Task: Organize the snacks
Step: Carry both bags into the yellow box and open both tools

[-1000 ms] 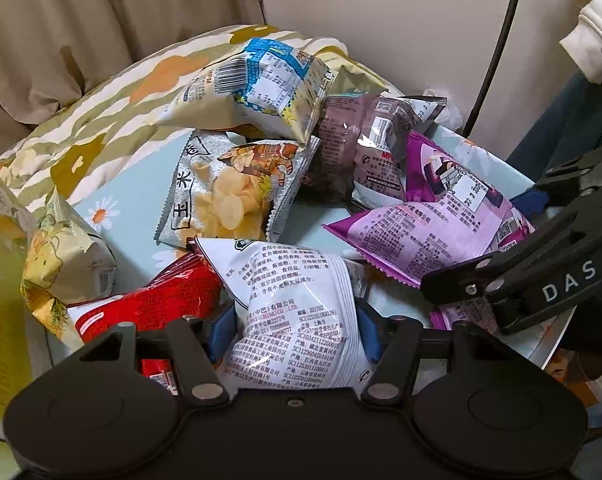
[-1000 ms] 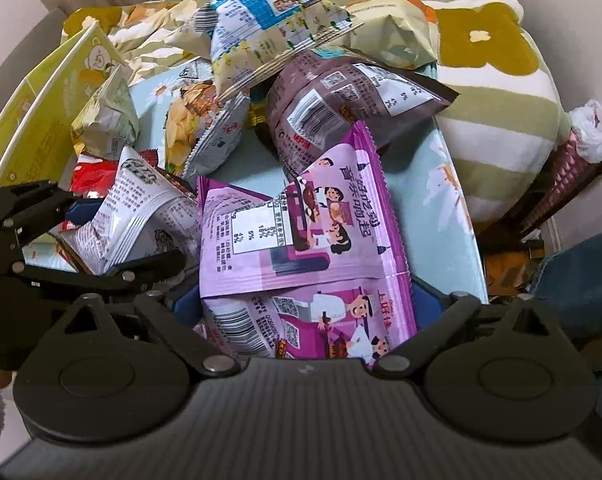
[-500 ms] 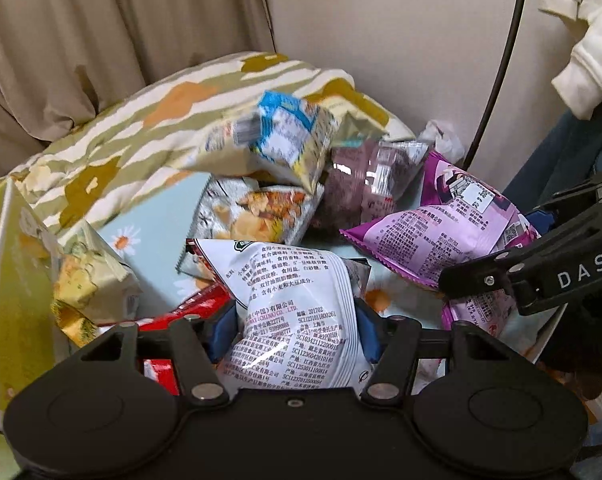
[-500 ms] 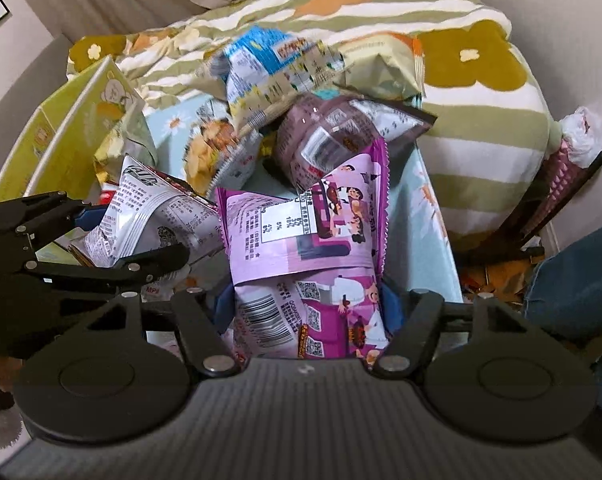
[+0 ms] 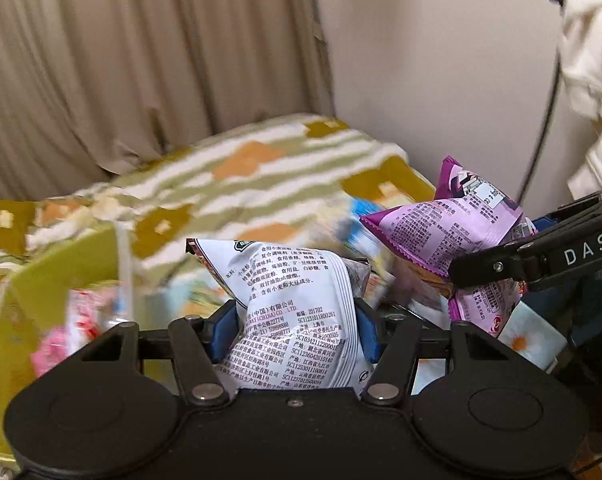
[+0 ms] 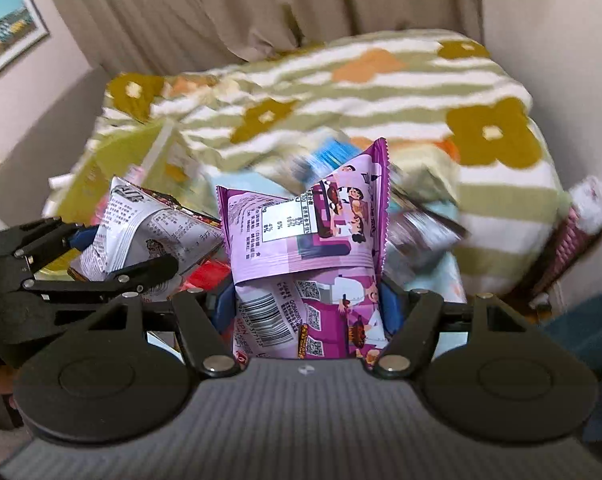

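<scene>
Left wrist view: the left gripper (image 5: 295, 322) is squeezing a white snack bag (image 5: 297, 320) between its blue pads, lifted above the blurred pile. The right gripper (image 6: 307, 312), its jaws having just narrowed, is clamping a purple snack bag (image 6: 305, 240) upright beside it, before the flowered blanket (image 6: 381, 92).

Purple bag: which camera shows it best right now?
Right wrist: the purple bag fills the centre, front and barcode sharp, between the right gripper's fingers. Left wrist shows only its back at the right edge, partly hidden.

Glossy crinkled plastic white packet (image 5: 297, 320); soft woven cloth blanket (image 6: 381, 92).
</scene>
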`<state>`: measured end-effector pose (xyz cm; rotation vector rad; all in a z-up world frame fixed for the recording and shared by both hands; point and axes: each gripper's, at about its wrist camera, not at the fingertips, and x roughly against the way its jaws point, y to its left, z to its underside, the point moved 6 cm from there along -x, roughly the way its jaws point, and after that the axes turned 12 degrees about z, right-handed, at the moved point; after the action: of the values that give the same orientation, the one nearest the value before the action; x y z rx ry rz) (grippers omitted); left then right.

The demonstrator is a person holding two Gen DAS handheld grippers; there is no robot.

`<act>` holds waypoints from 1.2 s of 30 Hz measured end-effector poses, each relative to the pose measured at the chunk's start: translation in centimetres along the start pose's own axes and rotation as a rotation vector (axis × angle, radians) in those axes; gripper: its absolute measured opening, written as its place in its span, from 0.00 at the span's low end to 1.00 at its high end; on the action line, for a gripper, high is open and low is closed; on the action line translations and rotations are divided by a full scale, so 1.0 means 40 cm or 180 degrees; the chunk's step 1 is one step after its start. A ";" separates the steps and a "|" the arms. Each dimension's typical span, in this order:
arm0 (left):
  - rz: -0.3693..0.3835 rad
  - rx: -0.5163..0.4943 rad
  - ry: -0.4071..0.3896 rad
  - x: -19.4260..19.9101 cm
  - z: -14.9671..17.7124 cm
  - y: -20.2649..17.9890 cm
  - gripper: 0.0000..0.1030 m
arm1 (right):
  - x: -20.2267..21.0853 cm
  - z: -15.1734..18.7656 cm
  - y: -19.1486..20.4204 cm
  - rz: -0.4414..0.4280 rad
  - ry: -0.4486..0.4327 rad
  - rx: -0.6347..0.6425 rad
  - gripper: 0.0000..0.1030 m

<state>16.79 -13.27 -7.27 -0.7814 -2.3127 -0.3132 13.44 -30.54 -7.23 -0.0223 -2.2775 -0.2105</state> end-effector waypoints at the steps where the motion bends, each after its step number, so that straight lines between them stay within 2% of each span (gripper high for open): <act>1: -0.0058 0.0026 -0.0039 0.020 -0.007 0.021 0.62 | 0.007 -0.015 0.021 -0.0028 -0.0036 0.0030 0.81; 8: -0.0507 0.0273 -0.0173 0.136 -0.020 0.229 0.62 | 0.026 -0.127 0.241 -0.0259 -0.0266 0.0298 0.81; 14: -0.0767 0.0542 -0.0099 0.161 0.011 0.439 0.62 | -0.044 -0.196 0.457 -0.0456 -0.0244 0.0394 0.81; 20: -0.0713 0.0864 0.0093 0.130 0.085 0.626 0.62 | -0.139 -0.219 0.637 -0.0500 -0.0081 0.0450 0.82; 24: -0.0573 0.1001 0.0248 0.084 0.136 0.705 0.63 | -0.204 -0.210 0.718 -0.0408 0.0038 0.0431 0.82; 26: -0.0503 0.1038 0.0303 0.076 0.161 0.722 0.66 | -0.231 -0.203 0.746 -0.0352 0.0103 0.0398 0.82; 27: -0.0481 0.1035 0.0336 0.067 0.170 0.730 0.76 | -0.243 -0.202 0.756 -0.0320 0.0127 0.0381 0.82; 28: -0.0464 0.1013 0.0376 0.060 0.178 0.734 0.94 | -0.252 -0.199 0.767 -0.0289 0.0148 0.0365 0.82; 29: -0.0448 0.0952 0.0385 0.057 0.184 0.735 1.00 | -0.262 -0.198 0.775 -0.0246 0.0165 0.0345 0.82; 33: -0.0429 0.0705 0.0450 0.048 0.204 0.733 1.00 | -0.283 -0.184 0.784 -0.0141 0.0220 0.0288 0.82; 36: -0.0469 0.0701 0.0494 0.056 0.221 0.736 1.00 | -0.298 -0.172 0.795 -0.0136 0.0300 0.0271 0.82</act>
<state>28.82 14.70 -12.05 -0.4629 -2.2152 -0.1729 29.15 0.36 -7.19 0.0792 -2.1923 -0.1339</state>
